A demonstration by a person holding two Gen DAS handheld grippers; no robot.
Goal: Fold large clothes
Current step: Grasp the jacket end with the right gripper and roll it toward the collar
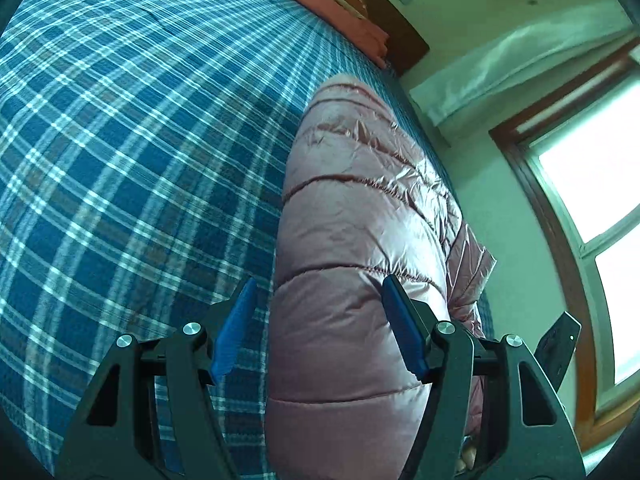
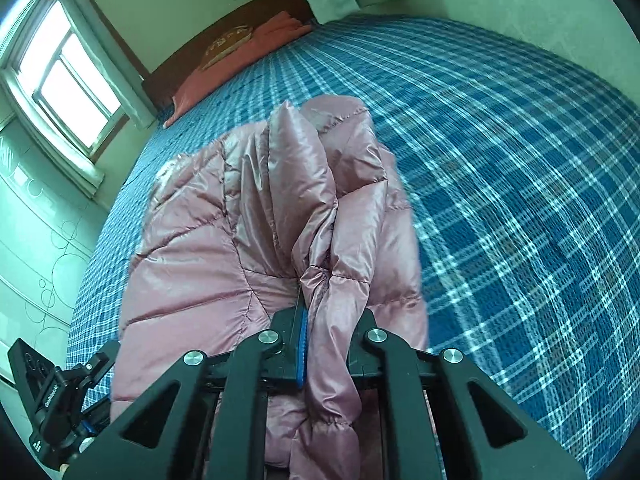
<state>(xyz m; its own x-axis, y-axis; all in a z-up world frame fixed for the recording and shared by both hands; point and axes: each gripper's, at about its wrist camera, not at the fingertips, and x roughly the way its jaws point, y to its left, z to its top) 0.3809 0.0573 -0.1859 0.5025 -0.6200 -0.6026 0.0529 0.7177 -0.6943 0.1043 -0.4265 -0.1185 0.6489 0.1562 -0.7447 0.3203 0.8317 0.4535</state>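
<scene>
A bed [image 1: 120, 160] with a blue plaid cover fills both views. On it, near the edge facing the window [image 1: 592, 184], lies a pink quilted puffer jacket [image 1: 360, 216], bunched lengthwise. A red pillow [image 2: 240, 60] sits at the headboard, well apart from the jacket. The right tongs [image 2: 332, 344] are clamped on a gathered fold of the jacket. The left tongs [image 1: 316, 324] stand wide apart, straddling the jacket's edge, gripping nothing.
</scene>
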